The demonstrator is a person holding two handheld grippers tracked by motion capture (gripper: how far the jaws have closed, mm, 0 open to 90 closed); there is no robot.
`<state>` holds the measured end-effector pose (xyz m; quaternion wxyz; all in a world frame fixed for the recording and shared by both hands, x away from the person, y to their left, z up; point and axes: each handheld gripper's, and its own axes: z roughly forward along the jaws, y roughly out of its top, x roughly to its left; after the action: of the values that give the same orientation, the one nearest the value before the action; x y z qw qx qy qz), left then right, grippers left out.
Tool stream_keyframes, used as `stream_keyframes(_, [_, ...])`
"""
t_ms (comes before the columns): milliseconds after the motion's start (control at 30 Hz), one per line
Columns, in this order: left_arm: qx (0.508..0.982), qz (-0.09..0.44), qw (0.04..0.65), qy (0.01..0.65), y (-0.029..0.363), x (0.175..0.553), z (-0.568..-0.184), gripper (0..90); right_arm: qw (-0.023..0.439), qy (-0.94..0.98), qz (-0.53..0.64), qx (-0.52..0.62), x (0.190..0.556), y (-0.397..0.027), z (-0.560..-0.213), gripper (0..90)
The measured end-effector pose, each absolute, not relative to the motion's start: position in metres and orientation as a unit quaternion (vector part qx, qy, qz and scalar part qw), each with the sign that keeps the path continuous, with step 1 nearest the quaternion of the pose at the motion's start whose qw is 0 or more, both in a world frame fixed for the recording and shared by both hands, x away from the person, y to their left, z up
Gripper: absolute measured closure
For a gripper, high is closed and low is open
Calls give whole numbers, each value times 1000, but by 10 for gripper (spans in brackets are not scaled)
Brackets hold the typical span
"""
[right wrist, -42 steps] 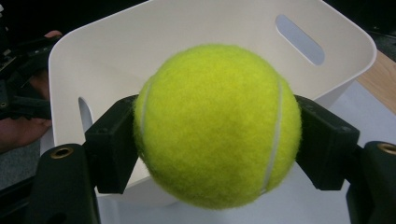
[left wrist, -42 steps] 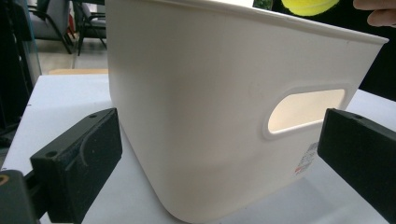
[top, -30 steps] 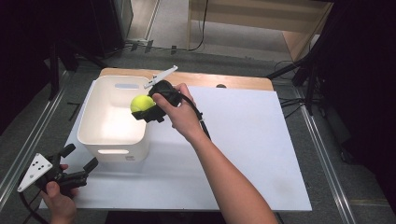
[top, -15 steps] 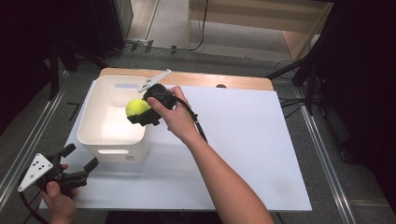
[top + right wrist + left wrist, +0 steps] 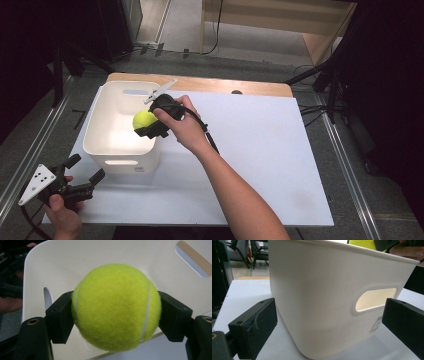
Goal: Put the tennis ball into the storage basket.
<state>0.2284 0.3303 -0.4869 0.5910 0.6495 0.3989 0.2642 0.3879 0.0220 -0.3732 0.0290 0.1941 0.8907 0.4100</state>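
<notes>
Reaching in from the table's near edge, the right gripper clamps a tennis ball above the white bin; left gripper spread wide; bin's sticker unreadable, perhaps a barcode.

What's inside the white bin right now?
The white bin looks empty; the tennis ball is held over it by the right gripper, which hides part of the floor.

A white tabletop with a wooden far edge stands on a grey floor, flanked by metal rails. Beyond it, cables trail past light wooden furniture; dark surroundings close in either side.
</notes>
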Motion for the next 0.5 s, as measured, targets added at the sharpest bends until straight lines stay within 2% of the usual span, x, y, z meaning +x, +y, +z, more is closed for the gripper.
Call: stream_keyframes(500, [651,265,590,398,330,228,-487,0,31,917,368,152,382,34,-384,224])
